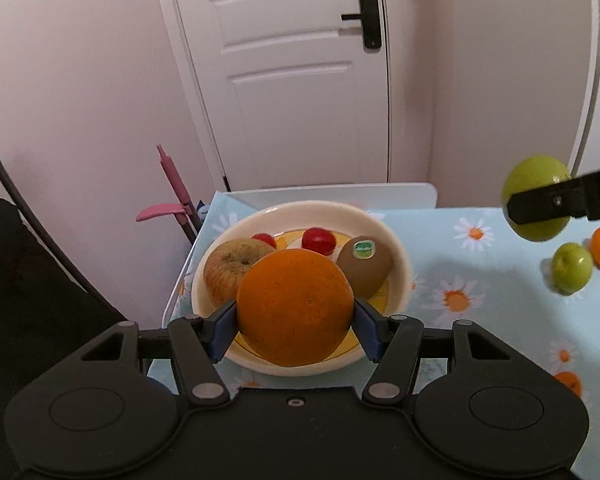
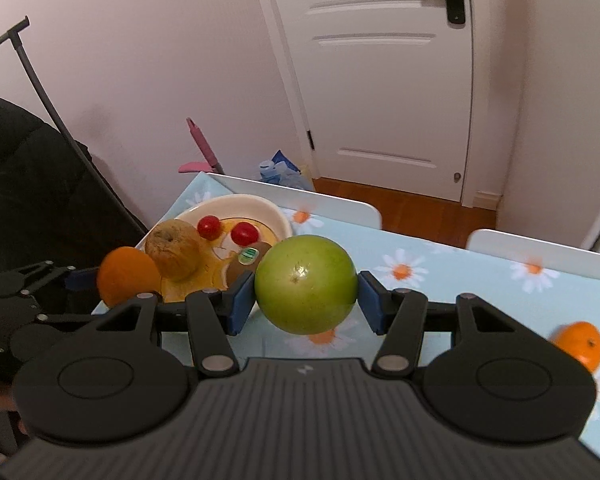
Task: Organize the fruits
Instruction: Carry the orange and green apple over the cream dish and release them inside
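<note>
A white door [image 1: 300, 72] and pink wall stand behind my daisy-print tabletop [image 1: 480, 280]. My left claw [image 1: 295, 320] is clamped on an orange [image 1: 295, 308] above the cream bowl [image 1: 398, 248], which holds a russet apple [image 1: 230, 264], kiwi [image 1: 366, 268] and two cherry tomatoes [image 1: 319, 240]. My right claw [image 2: 306, 300] pinches a green apple [image 2: 306, 284] beside the bowl.

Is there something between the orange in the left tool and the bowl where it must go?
No barrier shows. The orange, gripped by the left tool, hangs over the bowl; the brown apple and kiwi fill much of the bowl.
</note>
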A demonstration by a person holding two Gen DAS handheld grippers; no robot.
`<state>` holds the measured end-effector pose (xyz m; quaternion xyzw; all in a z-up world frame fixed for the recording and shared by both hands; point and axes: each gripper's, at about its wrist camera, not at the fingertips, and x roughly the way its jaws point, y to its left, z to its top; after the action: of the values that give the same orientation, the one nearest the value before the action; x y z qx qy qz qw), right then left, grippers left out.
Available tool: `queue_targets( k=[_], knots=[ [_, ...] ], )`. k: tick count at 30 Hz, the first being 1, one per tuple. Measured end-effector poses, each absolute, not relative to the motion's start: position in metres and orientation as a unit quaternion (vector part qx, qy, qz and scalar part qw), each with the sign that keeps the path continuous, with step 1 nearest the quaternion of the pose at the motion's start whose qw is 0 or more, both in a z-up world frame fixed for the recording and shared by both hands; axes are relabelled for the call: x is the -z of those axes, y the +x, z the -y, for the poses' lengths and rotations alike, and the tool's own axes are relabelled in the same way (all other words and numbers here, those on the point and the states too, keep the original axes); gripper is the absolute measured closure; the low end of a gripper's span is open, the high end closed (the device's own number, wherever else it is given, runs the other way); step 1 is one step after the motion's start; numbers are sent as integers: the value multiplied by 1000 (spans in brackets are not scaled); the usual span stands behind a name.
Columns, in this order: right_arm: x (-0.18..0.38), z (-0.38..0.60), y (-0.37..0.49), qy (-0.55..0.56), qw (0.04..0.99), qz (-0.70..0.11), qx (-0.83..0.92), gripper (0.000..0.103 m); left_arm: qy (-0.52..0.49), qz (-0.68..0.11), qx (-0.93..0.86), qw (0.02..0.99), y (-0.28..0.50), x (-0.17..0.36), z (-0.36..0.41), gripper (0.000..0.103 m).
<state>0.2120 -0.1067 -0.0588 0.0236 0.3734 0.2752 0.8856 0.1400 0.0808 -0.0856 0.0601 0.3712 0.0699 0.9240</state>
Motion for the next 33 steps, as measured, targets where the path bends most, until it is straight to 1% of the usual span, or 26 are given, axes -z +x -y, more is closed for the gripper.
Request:
queue_targets(
  k=[9, 16, 20, 22, 23, 24, 33],
  knots=[
    [80, 61, 231, 19, 878, -392, -275, 33, 75, -400, -38, 913, 160, 116, -102, 38],
    [88, 45, 235, 18, 874, -402, -272, 33, 93, -400, -13, 912, 164, 125, -99, 38],
    [88, 40, 236, 13, 875, -402, -270, 33, 90, -403, -7, 911, 167, 128, -101, 35],
    [88, 38, 237, 11, 875, -402, -271, 33, 91, -392, -7, 916, 164, 125, -102, 23],
    [87, 36, 237, 11, 875, -401, -272, 33, 89, -384, -6, 919, 162, 121, -103, 12],
    [87, 34, 237, 9, 875, -400, -272, 33, 86, -378, -6, 922, 161, 118, -104, 8],
    [82, 14, 238, -9, 870, -395, -296, 33, 64, -365, -26, 929, 145, 100, -121, 8]
  ],
)
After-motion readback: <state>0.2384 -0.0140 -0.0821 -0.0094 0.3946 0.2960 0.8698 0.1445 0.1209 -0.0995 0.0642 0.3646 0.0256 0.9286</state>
